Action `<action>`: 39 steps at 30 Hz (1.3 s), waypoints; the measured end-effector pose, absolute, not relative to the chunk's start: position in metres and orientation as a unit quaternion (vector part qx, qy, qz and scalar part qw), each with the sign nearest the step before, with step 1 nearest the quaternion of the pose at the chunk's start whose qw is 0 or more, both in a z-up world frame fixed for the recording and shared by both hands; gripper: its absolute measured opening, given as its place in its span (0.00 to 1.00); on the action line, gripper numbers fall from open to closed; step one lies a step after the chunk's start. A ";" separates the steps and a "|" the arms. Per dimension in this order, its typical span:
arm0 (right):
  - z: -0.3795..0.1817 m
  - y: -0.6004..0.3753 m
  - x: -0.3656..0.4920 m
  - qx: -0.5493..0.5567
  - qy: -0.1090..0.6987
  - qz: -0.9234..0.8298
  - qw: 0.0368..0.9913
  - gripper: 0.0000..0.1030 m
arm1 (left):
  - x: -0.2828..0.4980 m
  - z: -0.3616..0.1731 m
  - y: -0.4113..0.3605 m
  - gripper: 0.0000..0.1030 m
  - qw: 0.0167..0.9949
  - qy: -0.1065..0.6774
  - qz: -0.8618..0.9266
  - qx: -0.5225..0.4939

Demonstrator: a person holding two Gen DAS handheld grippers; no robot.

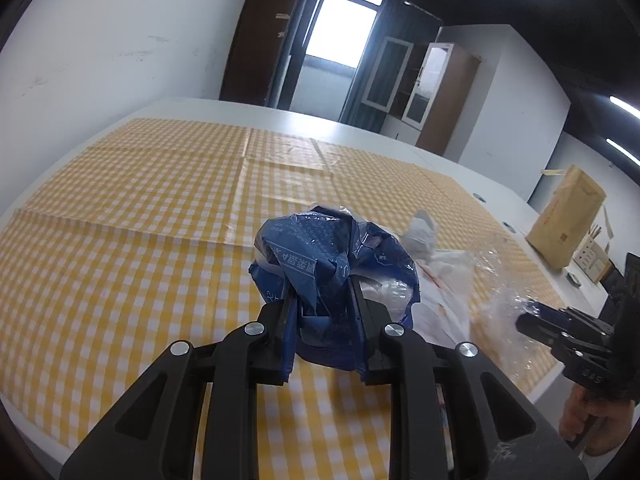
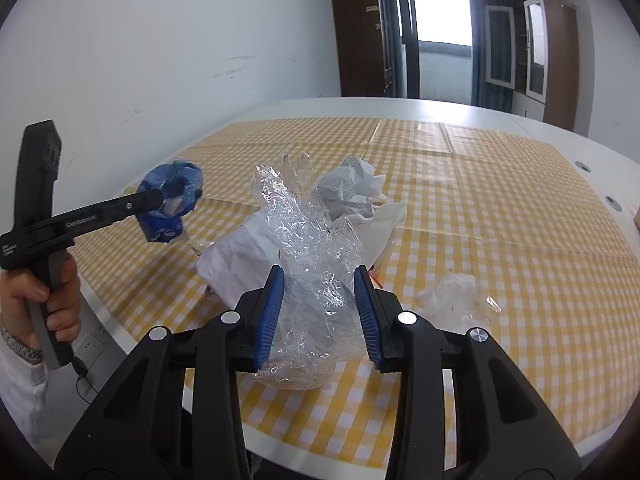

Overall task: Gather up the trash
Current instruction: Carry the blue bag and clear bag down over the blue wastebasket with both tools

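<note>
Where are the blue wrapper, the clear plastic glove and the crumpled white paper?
blue wrapper [image 1: 320, 256], left wrist view, crumpled front face.
clear plastic glove [image 2: 316, 248], right wrist view, its palm above the gripper.
crumpled white paper [image 2: 354, 184], right wrist view, middle of the wad.

My left wrist view rides right behind the left gripper, angled down across the checked tablecloth toward the window at upper centre. My right wrist view sits close behind the right gripper, facing the same way. Both share the cloth, the window and the blue wrapper; each catches the other gripper at its frame edge.
</note>
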State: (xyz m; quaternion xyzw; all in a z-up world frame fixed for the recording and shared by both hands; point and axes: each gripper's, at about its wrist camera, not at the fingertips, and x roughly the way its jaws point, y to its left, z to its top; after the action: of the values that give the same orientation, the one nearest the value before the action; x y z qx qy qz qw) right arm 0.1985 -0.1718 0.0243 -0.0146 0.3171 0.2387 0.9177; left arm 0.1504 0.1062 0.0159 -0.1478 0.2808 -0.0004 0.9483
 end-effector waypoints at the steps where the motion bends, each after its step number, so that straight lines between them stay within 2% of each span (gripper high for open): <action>1: 0.024 -0.175 0.197 -0.012 0.312 0.235 0.920 0.33 | 0.144 0.018 0.104 0.21 0.949 0.277 -0.004 -0.149; 19: 0.014 -0.183 0.097 -0.011 0.291 0.271 0.918 0.33 | 0.018 0.012 0.065 0.20 0.956 0.243 -0.055 -0.154; 28: -0.004 -0.179 0.051 -0.029 0.297 0.291 0.909 0.33 | -0.015 -0.001 0.058 0.20 0.954 0.259 -0.062 -0.137; 39: -0.053 -0.182 0.030 -0.015 0.343 0.294 0.892 0.33 | -0.041 -0.050 0.055 0.20 0.939 0.309 -0.069 -0.136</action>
State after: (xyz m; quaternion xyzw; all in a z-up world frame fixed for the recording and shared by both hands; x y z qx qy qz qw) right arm 0.0298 -0.1818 -0.0534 -0.0149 0.3434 0.2944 0.8917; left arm -0.0405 0.0552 -0.0497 -0.1362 0.3093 -0.0694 0.9386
